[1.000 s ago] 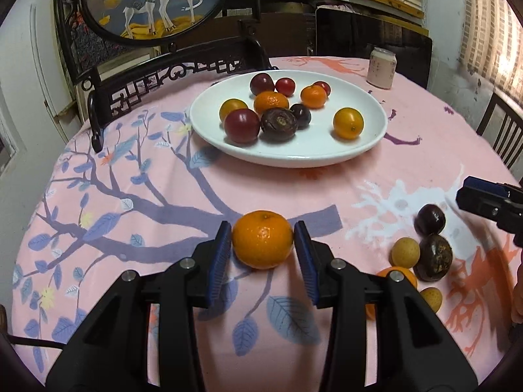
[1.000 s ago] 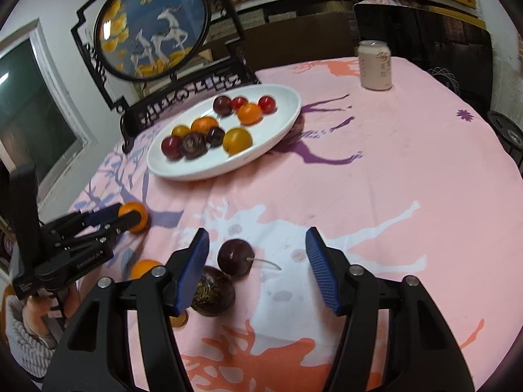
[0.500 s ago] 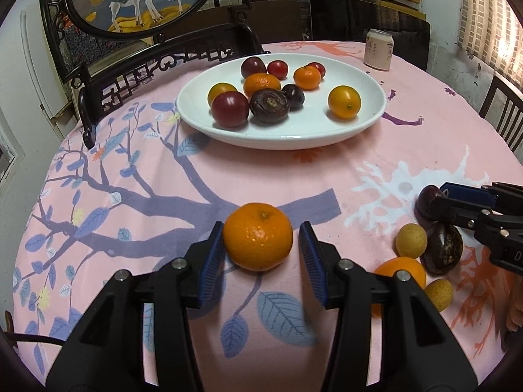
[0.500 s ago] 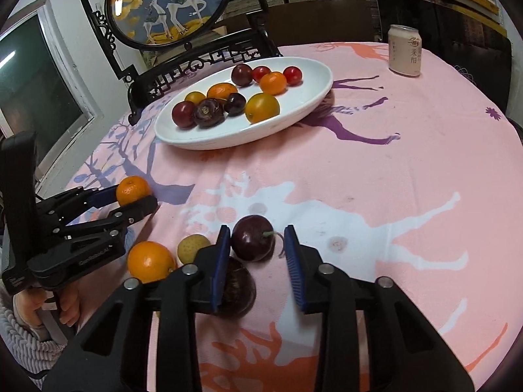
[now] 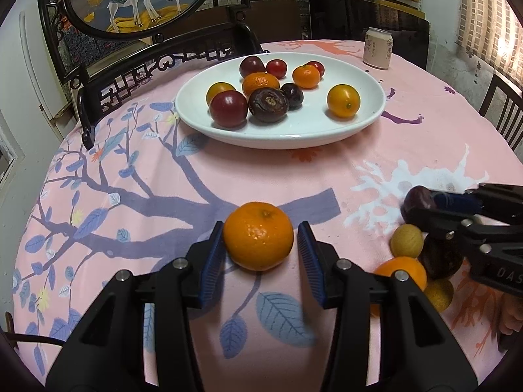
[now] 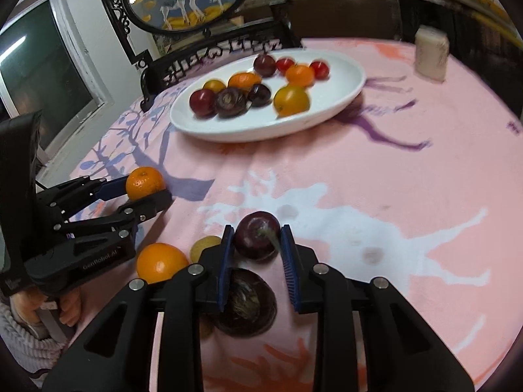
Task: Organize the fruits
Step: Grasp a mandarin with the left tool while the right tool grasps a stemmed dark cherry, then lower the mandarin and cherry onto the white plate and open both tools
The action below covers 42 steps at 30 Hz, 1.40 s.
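Up close in the left wrist view, the left claw (image 5: pixel 261 245) straddles a round orange mandarin (image 5: pixel 258 236) resting on the pink tree-printed cloth of the desk (image 5: pixel 130 176); its left blue pad touches the peel, a sliver of gap shows at the right pad, so the fruit is bracketed, not clamped. Beyond it sits a wide white oval plate (image 5: pixel 294 132) carrying plums, tomatoes and small oranges, with a pale drink can (image 5: pixel 378 48) farther back. At the right edge the right claw (image 5: pixel 421 209) pinches a dark purple plum (image 5: pixel 416 200), beside a small tan round fruit (image 5: pixel 407 241) and a second orange (image 5: pixel 403 269) (partly hidden). Through the right wrist view, the right claw (image 6: pixel 258 240) is clenched on that dark purple plum (image 6: pixel 256 238), both blue pads pressing its sides, just above a wrinkled dark passion fruit (image 6: pixel 246 303) on the cloth. Left of it the left claw (image 6: pixel 143 192) flanks the mandarin (image 6: pixel 145 183).
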Motion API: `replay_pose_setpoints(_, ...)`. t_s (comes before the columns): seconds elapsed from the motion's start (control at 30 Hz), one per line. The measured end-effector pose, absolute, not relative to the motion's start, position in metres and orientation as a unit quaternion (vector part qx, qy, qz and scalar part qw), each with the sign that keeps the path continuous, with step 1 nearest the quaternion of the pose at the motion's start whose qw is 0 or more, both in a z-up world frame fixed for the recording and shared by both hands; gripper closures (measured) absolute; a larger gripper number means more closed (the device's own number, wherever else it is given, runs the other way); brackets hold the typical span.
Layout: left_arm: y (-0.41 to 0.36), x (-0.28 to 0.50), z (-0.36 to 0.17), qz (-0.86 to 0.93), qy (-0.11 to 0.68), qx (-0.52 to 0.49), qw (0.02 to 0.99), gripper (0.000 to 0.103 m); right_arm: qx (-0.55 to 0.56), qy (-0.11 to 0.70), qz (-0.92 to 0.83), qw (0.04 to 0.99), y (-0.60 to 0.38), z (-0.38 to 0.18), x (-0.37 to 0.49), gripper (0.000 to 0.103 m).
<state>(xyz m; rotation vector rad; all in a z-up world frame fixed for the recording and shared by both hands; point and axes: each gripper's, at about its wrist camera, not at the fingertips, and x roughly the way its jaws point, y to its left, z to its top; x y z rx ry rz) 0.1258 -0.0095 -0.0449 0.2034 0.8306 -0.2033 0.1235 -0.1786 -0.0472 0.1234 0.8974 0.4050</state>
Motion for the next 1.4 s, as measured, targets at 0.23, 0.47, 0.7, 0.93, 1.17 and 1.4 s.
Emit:
replay_pose_setpoints(0.23, -0.01, 0.125, -0.045, -0.099, 0.401, 0.102, 0.905, 0.055, 0.04, 0.41, 0.192, 0.891, -0.174, -0.04, 0.116, 0.074)
replay_pose_setpoints(0.47, -0.008, 0.121, -0.034, -0.116, 0.379, 0.082, 0.914, 0.062, 0.029, 0.352, 0.158, 0.922, -0.189, -0.017, 0.101, 0.074)
replay_pose_setpoints(0.7, -0.003, 0.127, -0.004, -0.118, 0.34, 0.053, 0.931, 0.062, 0.065, 0.326, 0.133, 0.934, -0.214, 0.004, 0.118, 0.074)
replay_pose_setpoints(0.93, -0.013, 0.184, 0.015, -0.099, 0.34, 0.047, 0.934, 0.062, 0.066, 0.328, 0.117, 0.935, -0.205, 0.019, 0.177, 0.074)
replay_pose_setpoints(1.17, -0.025, 0.208, 0.0, -0.098, 0.342, 0.039, 0.934, 0.032, 0.119, 0.341, 0.116, 0.925, -0.201, 0.001, 0.232, 0.051)
replay_pose_setpoints(1.4, -0.012, 0.208, -0.005, -0.088, 0.35, 0.035, 0.932, 0.018, 0.098, 0.342, 0.101, 0.929, -0.219, -0.004, 0.226, 0.048)
